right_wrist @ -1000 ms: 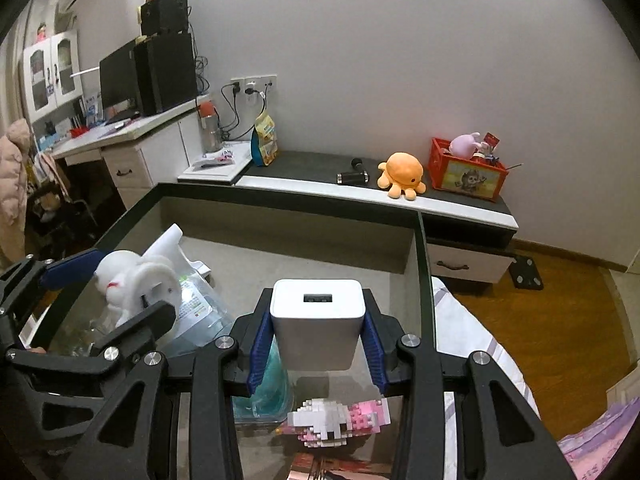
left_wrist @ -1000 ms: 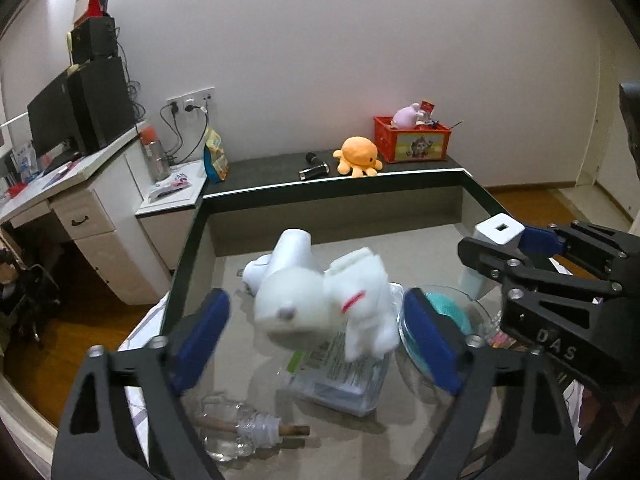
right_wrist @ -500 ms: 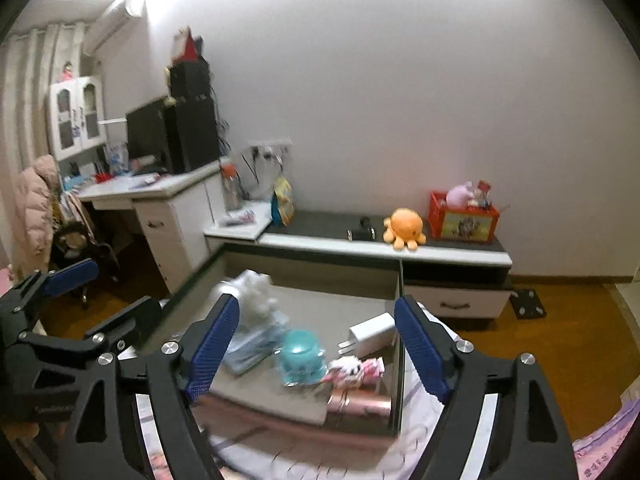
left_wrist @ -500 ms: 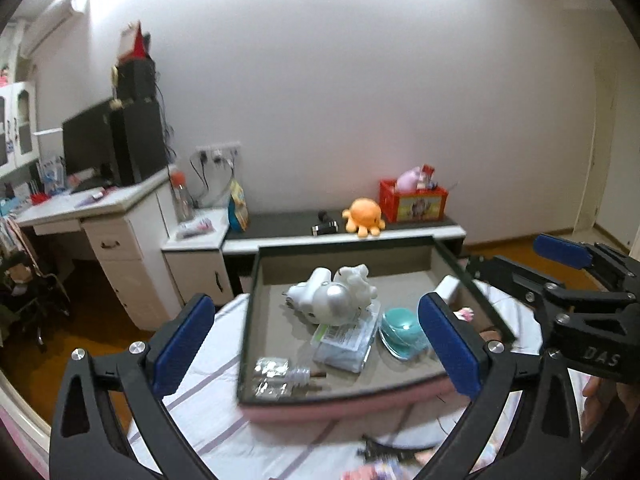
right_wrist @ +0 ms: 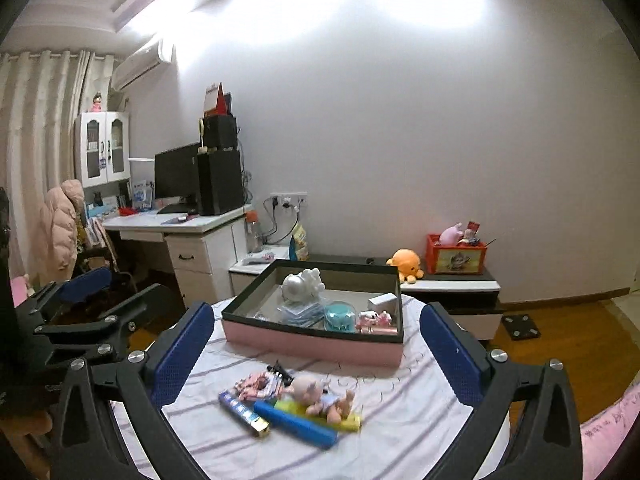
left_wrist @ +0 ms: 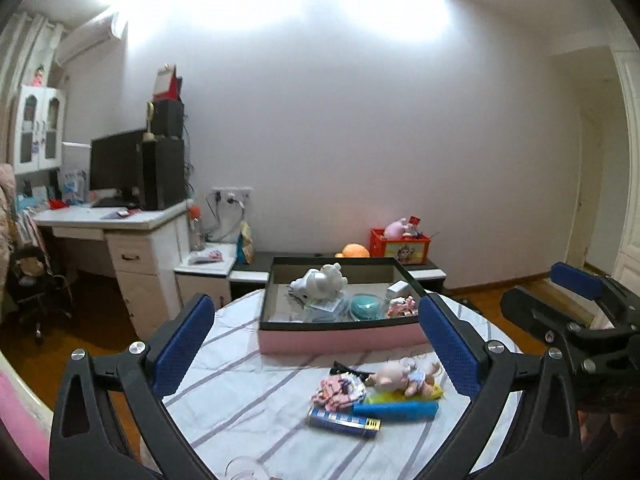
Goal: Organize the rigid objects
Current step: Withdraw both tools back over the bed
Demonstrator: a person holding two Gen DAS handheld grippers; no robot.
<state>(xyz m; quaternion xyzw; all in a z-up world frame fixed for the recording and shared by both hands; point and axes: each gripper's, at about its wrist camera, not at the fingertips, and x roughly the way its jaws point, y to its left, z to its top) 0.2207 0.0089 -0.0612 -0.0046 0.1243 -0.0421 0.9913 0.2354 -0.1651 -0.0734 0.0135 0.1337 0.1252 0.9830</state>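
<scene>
- The left gripper (left_wrist: 318,354) hangs over the near edge of the round counter (left_wrist: 240,396), its jaws spread as wide as they go and holding nothing.
- The right gripper (right_wrist: 316,354) is level with it and just to its right; its jaws are opening, with nothing between them.
- The pink box (right_wrist: 312,340) sits at the far side of the counter with a white toy (right_wrist: 302,284), a teal tub (right_wrist: 340,314), a white plug (right_wrist: 382,302) and a pink block toy (right_wrist: 374,318) already inside.
- Still loose on the cloth, between the jaws and the box, lies a small heap: a doll (right_wrist: 320,396) on a yellow block (right_wrist: 352,424), a blue stick (right_wrist: 296,424), a slim blue pack (right_wrist: 244,412), a striped bundle (right_wrist: 260,384) and a black clip (right_wrist: 280,370).
- The blue stick is the likely next pick: rigid, and nearest the jaws. Its long axis runs left to right and slightly slantwise across both grippers' line of reach, so jaws that close sideways would need a turn of the wrist to close across it.
- The heap lies close to straight ahead of the right gripper and a little right of centre for the left, so the right hand looks the better placed.
</scene>
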